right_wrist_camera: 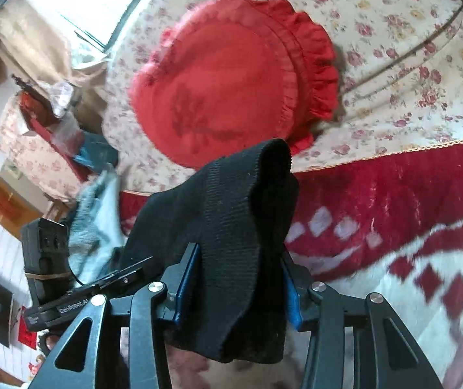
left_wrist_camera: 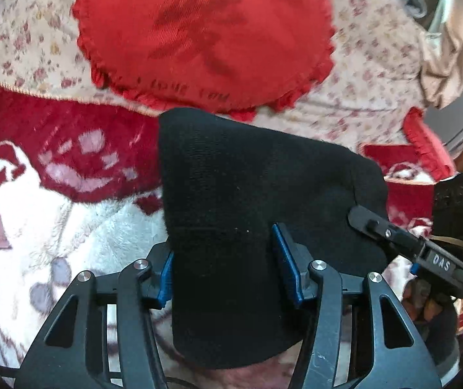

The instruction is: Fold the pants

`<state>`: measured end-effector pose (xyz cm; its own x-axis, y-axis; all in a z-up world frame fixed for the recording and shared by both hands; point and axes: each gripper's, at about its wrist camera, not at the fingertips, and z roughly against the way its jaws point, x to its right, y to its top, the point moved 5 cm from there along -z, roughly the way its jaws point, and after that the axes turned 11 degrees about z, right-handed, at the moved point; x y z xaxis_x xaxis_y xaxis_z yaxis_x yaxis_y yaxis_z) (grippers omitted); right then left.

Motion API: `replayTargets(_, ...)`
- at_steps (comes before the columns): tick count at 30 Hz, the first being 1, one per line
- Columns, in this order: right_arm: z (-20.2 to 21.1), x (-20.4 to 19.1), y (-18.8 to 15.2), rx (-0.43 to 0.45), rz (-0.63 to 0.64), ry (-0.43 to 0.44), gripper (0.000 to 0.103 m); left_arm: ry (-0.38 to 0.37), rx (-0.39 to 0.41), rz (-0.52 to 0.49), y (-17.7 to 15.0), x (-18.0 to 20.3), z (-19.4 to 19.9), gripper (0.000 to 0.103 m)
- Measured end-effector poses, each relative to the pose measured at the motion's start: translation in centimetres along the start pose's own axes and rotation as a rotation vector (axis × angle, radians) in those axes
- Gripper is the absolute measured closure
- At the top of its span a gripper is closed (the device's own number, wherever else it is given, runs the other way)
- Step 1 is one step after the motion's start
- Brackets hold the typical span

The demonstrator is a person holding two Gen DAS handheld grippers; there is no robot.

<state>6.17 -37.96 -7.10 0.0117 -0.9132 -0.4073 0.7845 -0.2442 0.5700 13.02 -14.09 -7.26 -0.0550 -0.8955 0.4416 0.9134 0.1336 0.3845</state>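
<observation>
The black pants (left_wrist_camera: pixel 231 194) are bunched and lifted above a red and white blanket. My left gripper (left_wrist_camera: pixel 228 259) is shut on a thick fold of the pants between its blue pads (left_wrist_camera: pixel 283 259). In the right wrist view my right gripper (right_wrist_camera: pixel 237 278) is shut on the ribbed waistband of the pants (right_wrist_camera: pixel 231 214), which drapes over and hides much of the jaws. The right gripper also shows at the right edge of the left wrist view (left_wrist_camera: pixel 409 243), touching the cloth.
A red ruffled round cushion (left_wrist_camera: pixel 205 35) lies ahead on a floral sheet (left_wrist_camera: pixel 361 64); it also shows in the right wrist view (right_wrist_camera: pixel 231 77). The red and white plush blanket (left_wrist_camera: pixel 53 194) lies below. A second red cushion (left_wrist_camera: pixel 422 149) sits at right. Room clutter (right_wrist_camera: pixel 36 113) is at left.
</observation>
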Motion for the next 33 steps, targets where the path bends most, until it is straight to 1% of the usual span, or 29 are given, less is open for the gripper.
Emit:
replayTargets(1,-0.7,0.6,-0.4,-0.037,0.001,-0.03,0.058,0.0,-0.006,-0.003,-0.1,-0.2,-0.6,0.049)
replayTargets(2,-1.1,1.0,-0.9,-0.058,0.002,-0.052,0.055,-0.012,-0.001,-0.002,-0.3,-0.3,-0.8,0.044)
replayTargets(4,-0.4,1.6,-1.6,-0.037,-0.018,-0.049,0.054,0.0,0.011,-0.006,-0.4,-0.4,-0.6,0.039)
replayTargets(5,0.1,1.8,-1.8,-0.034,-0.028,-0.049,0.054,0.005,0.012,-0.009,-0.4,-0.4,-0.5,0.038)
replayTargets(6,0.8,1.7,-1.8,-0.028,-0.026,-0.06,0.054,0.014,0.012,-0.01,-0.3,-0.5,-0.3,0.038)
replayTargets(8,2.3,1.2,-1.4,-0.011,0.015,-0.114,0.054,0.031,0.017,-0.015,-0.3,-0.4,0.2,0.038)
replayTargets(10,3.8,0.1,-0.7,0.008,0.075,-0.143,0.054,0.054,0.035,-0.022,-0.3,-0.2,0.8,0.038)
replayTargets(14,5.3,-2.5,0.7,0.05,0.15,-0.121,0.056,0.09,0.076,-0.041,-0.3,0.6,1.8,0.038)
replayTargets(16,4.9,-3.8,1.0,0.041,0.191,-0.115,0.057,0.096,0.078,-0.043,-0.5,0.6,2.1,0.038)
replayTargets(18,3.9,-4.6,0.8,0.014,0.225,-0.134,0.057,0.111,0.084,-0.052,-0.7,0.7,2.3,0.038)
replayTargets(20,2.6,-4.9,0.1,-0.022,0.247,-0.176,0.058,0.13,0.095,-0.058,-0.8,0.7,2.5,0.038)
replayTargets(23,0.3,-4.0,-1.7,-0.1,0.267,-0.249,0.057,0.137,0.099,-0.054,-1.1,0.7,2.7,0.038)
replayTargets(25,0.0,-3.9,-2.0,-0.088,0.286,-0.287,0.057,0.149,0.115,-0.053,-1.3,0.9,2.9,0.038)
replayTargets(30,1.6,-4.7,-1.4,-0.06,0.27,-0.268,0.057,0.184,0.165,-0.08,-1.9,1.7,4.2,0.038)
replayTargets(33,3.2,-5.9,-1.0,-0.016,0.29,-0.306,0.057,0.224,0.199,-0.102,-2.2,2.2,5.2,0.038)
